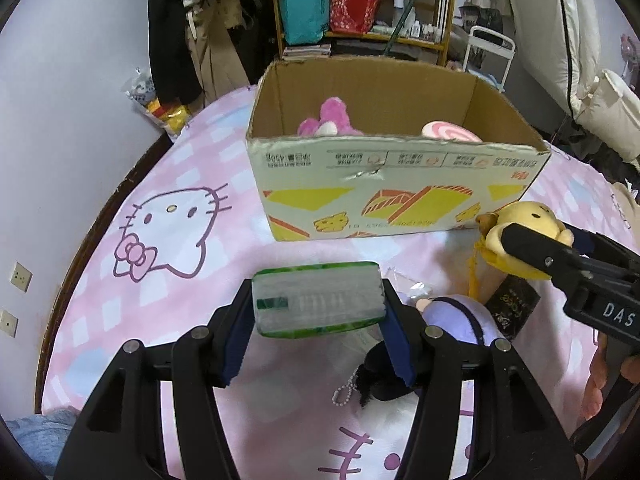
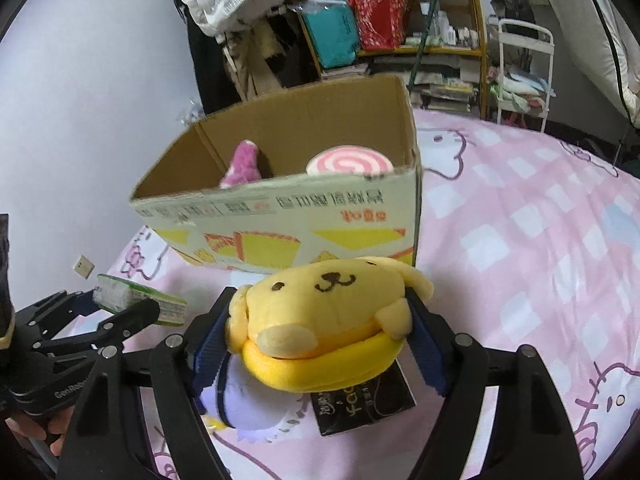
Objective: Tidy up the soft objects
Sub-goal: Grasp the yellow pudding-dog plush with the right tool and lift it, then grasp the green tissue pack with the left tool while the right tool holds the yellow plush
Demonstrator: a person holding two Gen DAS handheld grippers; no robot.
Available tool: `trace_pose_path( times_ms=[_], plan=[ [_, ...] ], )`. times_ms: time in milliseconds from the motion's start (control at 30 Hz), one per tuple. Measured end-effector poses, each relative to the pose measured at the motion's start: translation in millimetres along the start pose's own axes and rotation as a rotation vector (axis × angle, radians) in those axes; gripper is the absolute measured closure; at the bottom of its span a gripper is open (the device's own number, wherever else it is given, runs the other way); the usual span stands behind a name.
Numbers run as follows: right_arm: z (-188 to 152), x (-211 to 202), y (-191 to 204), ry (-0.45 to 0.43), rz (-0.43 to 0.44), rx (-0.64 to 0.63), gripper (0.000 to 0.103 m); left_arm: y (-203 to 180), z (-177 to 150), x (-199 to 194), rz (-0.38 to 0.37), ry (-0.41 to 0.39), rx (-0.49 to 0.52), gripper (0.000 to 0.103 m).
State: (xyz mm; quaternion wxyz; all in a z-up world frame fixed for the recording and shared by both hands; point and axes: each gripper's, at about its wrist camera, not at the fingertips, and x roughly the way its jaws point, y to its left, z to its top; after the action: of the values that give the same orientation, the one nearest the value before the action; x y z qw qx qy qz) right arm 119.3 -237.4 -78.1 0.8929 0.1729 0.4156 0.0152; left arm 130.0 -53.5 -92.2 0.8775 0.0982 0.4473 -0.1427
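My left gripper (image 1: 318, 300) is shut on a green-edged tissue pack (image 1: 318, 298), held above the bed in front of the cardboard box (image 1: 360, 200). My right gripper (image 2: 324, 320) is shut on a yellow dog plush (image 2: 320, 312), to the right of the box's front; the gripper also shows in the left wrist view (image 1: 532, 248). Inside the box lie a pink plush (image 1: 328, 118) and a pink swirl cushion (image 1: 450, 132). A purple plush (image 1: 460, 320) and a black packet (image 1: 514, 304) lie on the bed below the grippers.
The pink Hello Kitty bedspread (image 1: 168, 232) covers the bed. A shelf (image 1: 360, 8) with bags, hanging clothes and a white cart stand behind the bed. A wall runs along the left edge.
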Motion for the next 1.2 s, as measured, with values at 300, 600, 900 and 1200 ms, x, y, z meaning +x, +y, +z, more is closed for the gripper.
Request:
trace_pose_path(
  times_ms=[300, 600, 900, 1200],
  plan=[
    [9.7, -38.7, 12.7, -0.116, 0.059, -0.018, 0.020, 5.1, -1.3, -44.1, 0.016, -0.183, -0.033, 0.045],
    [19.1, -82.7, 31.8, -0.292, 0.074, -0.081, 0.020, 7.2, -0.1, -92.4, -0.005, -0.421, -0.033, 0.057],
    [19.3, -81.2, 30.9, -0.284, 0.064, -0.085, 0.020, 17.3, 9.3, -57.1, -0.045, -0.241, -0.072, 0.058],
    [17.9, -72.5, 22.4, -0.257, 0.065, -0.069, 0.020, 10.6, 8.1, -0.1, -0.075, 0.001, -0.030, 0.037]
  ],
)
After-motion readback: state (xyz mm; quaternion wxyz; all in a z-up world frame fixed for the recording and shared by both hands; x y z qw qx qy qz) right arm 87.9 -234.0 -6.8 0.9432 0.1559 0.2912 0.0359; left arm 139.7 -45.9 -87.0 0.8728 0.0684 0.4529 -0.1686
